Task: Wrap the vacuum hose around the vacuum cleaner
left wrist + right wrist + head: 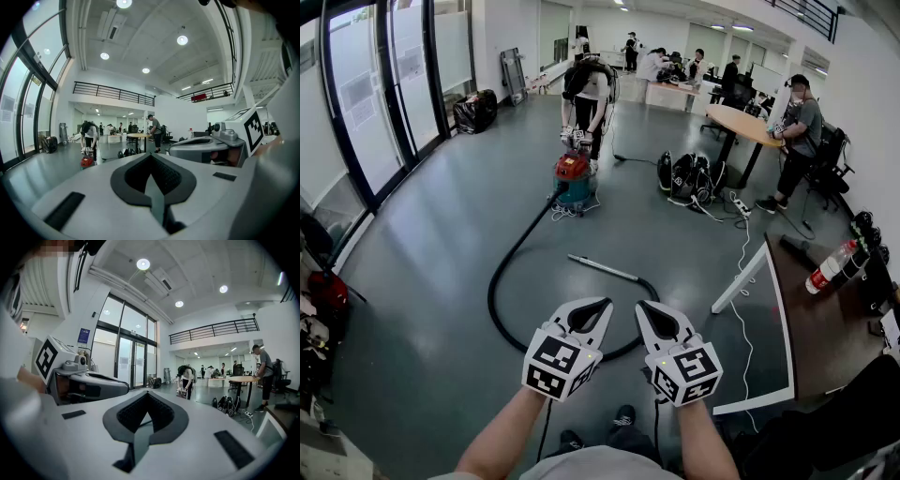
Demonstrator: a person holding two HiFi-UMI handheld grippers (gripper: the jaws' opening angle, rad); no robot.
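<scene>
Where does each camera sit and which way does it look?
Head view: on the person's head, looking forward and down at black hose and red vacuum cleaner; forearms, left gripper, right gripper show.
Left gripper view: on the left gripper, looking level over its shut jaws; right gripper at right.
Right gripper view: on the right gripper, likewise; left gripper at left.
Shared: both gripper views see the bent-over person and round table.

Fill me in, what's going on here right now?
The person wearing the camera holds the left tongs and the right tongs out in front, both shut and empty. The vacuum cleaner stands across the floor, with another person bent over it. Its black hose lies in a loose loop, not yet wrapped, and the metal wand lies nearby.
</scene>
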